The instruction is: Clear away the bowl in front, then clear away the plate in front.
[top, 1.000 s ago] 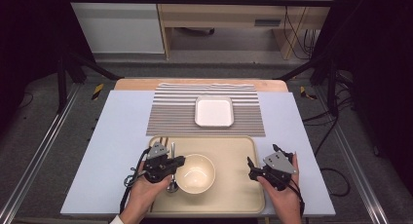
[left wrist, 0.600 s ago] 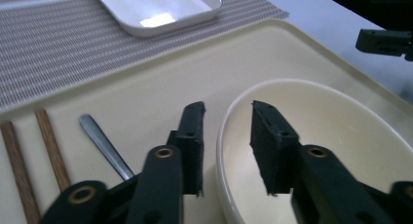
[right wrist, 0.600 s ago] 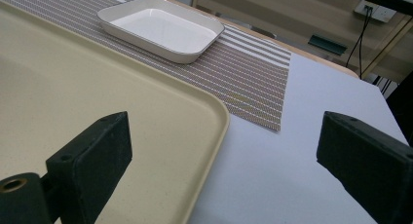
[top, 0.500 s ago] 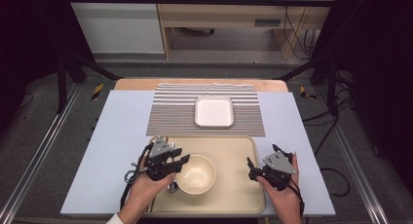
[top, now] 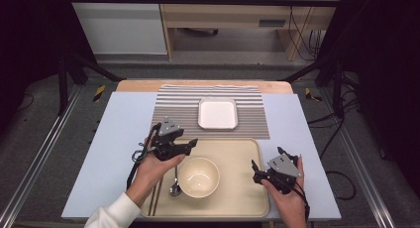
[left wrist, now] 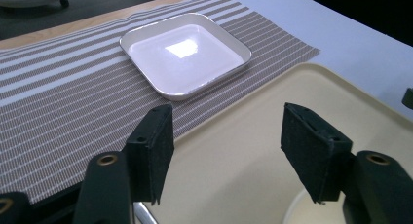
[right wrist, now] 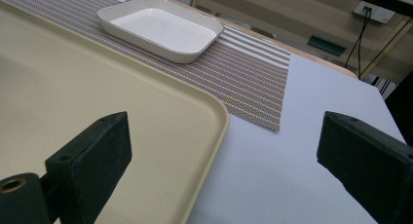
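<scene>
My left gripper (top: 190, 146) hovers over the near left part of the beige tray (top: 237, 198); its jaws have just been opening and hold nothing. In the left gripper view the left gripper (left wrist: 226, 146) stands open above bare tray. A cream bowl (top: 198, 176) sits on the tray just in front of it. A metal spoon (top: 175, 186) lies left of the bowl, under my left hand. My right gripper (top: 266, 157) rests open at the tray's right edge, and in its own view the right gripper (right wrist: 224, 156) straddles the tray rim (right wrist: 214, 136), empty.
A white square dish (top: 218, 113) sits on the striped placemat (top: 173, 109) beyond the tray. Dark chopsticks (top: 156, 200) lie along the tray's left side. The pale blue table cover (top: 119, 139) spreads out on both sides.
My left gripper has lifted away from the spoon beside the bowl, moved toward the far side of the tray, and its jaws have opened. The right gripper has stayed put.
</scene>
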The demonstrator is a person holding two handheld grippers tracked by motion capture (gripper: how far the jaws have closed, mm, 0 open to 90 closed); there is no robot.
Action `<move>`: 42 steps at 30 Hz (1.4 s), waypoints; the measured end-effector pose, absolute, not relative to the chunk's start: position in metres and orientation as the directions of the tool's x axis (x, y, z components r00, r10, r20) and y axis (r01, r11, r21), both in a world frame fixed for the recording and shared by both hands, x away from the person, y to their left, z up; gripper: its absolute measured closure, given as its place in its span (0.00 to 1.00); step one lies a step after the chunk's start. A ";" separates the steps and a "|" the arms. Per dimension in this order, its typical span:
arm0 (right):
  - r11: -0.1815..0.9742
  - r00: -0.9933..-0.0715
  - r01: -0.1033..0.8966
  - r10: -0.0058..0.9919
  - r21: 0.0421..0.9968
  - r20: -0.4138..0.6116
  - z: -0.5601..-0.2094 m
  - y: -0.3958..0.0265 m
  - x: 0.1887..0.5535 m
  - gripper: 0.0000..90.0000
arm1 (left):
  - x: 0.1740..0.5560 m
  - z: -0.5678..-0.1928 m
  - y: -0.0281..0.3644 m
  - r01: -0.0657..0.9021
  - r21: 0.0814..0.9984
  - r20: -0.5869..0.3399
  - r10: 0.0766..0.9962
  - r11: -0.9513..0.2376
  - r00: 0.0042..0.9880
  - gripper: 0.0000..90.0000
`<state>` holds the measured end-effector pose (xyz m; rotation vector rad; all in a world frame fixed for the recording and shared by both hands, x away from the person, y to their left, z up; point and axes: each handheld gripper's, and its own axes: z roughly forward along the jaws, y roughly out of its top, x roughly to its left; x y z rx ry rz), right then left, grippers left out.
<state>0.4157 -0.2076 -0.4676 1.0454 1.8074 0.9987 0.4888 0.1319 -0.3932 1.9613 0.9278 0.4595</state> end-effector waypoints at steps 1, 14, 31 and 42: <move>0.345 -0.335 0.274 0.909 0.898 -0.248 -0.468 -0.208 0.416 0.07 | 0.492 -0.392 0.130 0.424 0.846 -0.033 0.762 -0.324 0.647 0.39; 0.349 -0.339 0.271 0.907 0.897 -0.251 -0.468 -0.207 0.416 0.07 | 0.532 -0.376 0.112 0.396 0.860 0.024 0.801 -0.322 0.598 0.20; 0.355 -0.341 0.273 0.905 0.894 -0.255 -0.469 -0.206 0.417 0.06 | 0.605 -0.371 0.098 0.368 0.895 0.046 0.874 -0.250 0.483 0.22; 0.352 -0.338 0.274 0.906 0.895 -0.253 -0.469 -0.207 0.416 0.06 | 0.627 -0.392 0.079 0.406 0.874 0.078 0.903 -0.266 0.423 0.29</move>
